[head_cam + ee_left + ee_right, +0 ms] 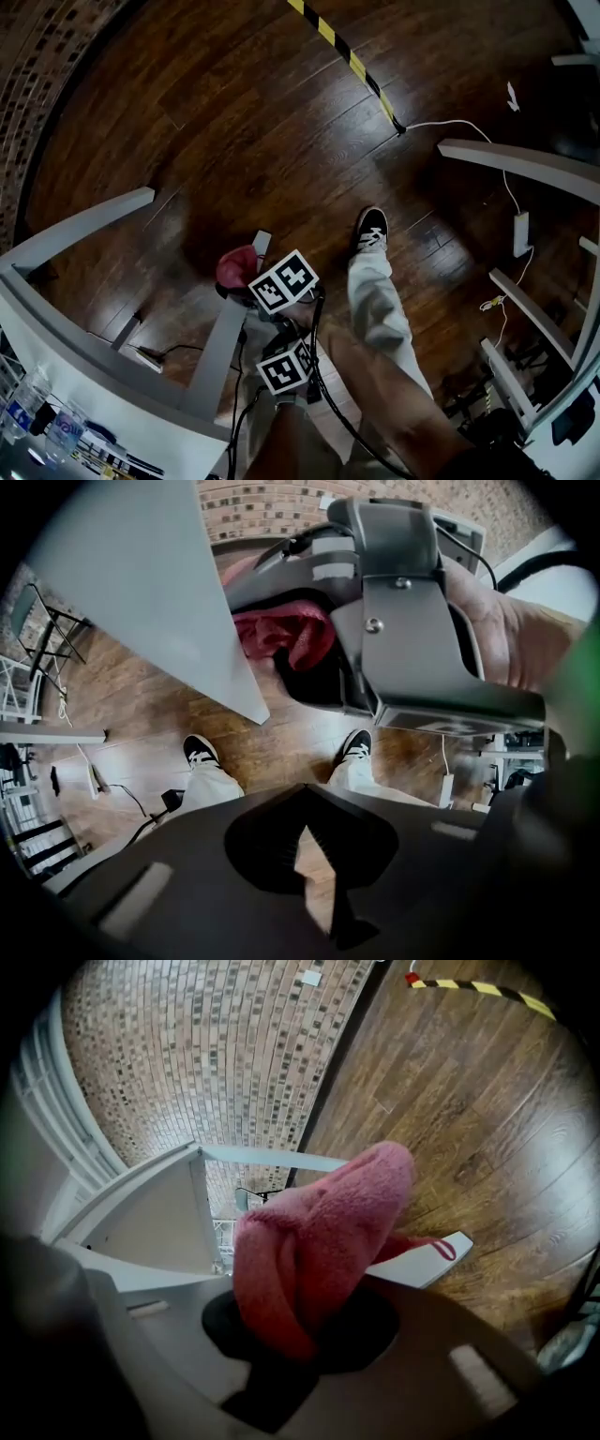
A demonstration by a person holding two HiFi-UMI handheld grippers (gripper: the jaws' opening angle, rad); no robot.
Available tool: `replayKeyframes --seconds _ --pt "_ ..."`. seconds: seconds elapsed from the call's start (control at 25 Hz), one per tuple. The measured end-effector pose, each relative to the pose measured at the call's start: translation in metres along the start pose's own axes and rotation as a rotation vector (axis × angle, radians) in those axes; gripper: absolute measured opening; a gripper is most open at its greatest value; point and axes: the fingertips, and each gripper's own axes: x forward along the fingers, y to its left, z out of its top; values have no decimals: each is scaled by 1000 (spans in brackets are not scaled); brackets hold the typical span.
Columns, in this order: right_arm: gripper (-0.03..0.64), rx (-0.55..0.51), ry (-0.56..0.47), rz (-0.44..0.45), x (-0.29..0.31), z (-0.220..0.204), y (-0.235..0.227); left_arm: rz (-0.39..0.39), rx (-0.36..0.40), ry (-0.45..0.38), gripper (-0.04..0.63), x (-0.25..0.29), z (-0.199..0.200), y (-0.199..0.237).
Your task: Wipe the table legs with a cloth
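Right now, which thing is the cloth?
Find the white table at lower left and follow its slanted leg down. Near the leg's foot sits a bunched cloth, clamped in the right gripper's jaws; it is the only pink, fluffy thing there.

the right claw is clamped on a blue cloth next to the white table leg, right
Not quite: the cloth is pink, not blue. The right gripper view shows the right claw clamped on it next to the white table leg.
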Motion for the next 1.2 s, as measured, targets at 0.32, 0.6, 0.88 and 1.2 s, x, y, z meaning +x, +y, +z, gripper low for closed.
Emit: replayKeyframes --seconds 0.32,0.6,0.88,1.2 --pt "74 -33 -6 -22 -19 -6 52 -60 -10 -48 2 -51 -11 -3" --pt "74 -23 -24 -42 -39 -8 110 -92 -1 -70 2 -109 -19 -7" --pt "74 -18 -30 -44 -60 -18 174 -99 53 -88 1 -175 -33 -10" --pt "74 -130 82 -58 -87 -25 248 -128 112 -176 0 -236 -19 -25"
